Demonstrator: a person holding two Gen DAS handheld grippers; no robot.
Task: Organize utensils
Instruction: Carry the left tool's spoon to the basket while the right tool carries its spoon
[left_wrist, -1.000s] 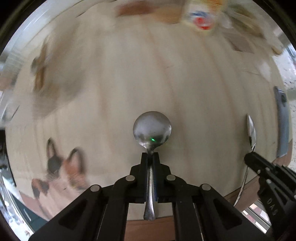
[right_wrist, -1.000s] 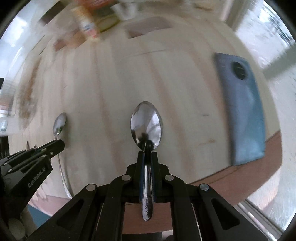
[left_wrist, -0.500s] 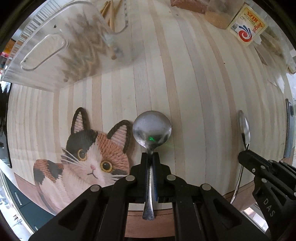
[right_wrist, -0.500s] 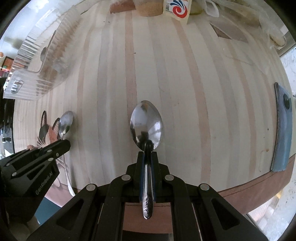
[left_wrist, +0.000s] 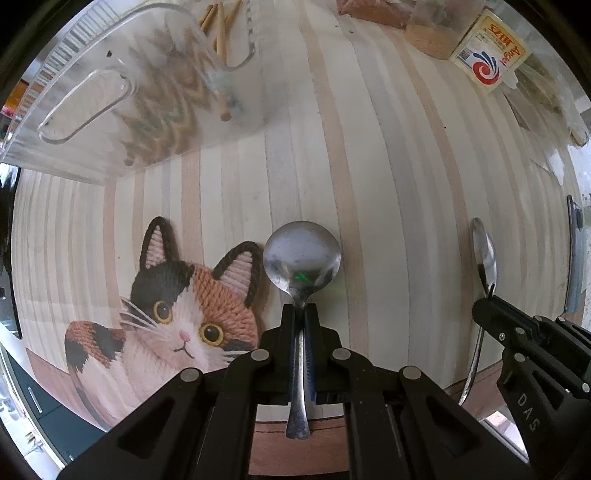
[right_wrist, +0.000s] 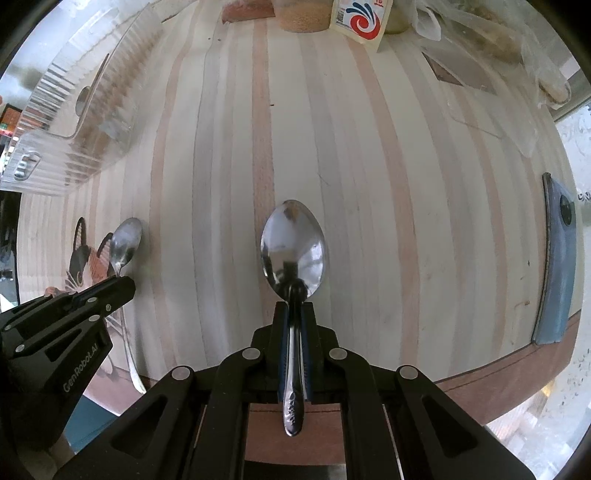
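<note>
We hold left gripper (left_wrist: 300, 310) clamped on round spoon (left_wrist: 301, 254), bowl pointing away above the tabletop (left_wrist: 388, 184), handle toward us | right gripper (right_wrist: 294, 308) clamped on oval spoon (right_wrist: 293, 247), same axis | packet (left_wrist: 489, 55) reads "Angel"; grippers marked "GenRobot.AI", "DAS"

Round spoon (left_wrist: 302, 254) in left claw (left_wrist: 300, 314)

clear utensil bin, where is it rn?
Far left in both wrist views: the clear plastic bin sits on the striped wooden table, beyond the cat mat, with wooden chopsticks inside.
</note>
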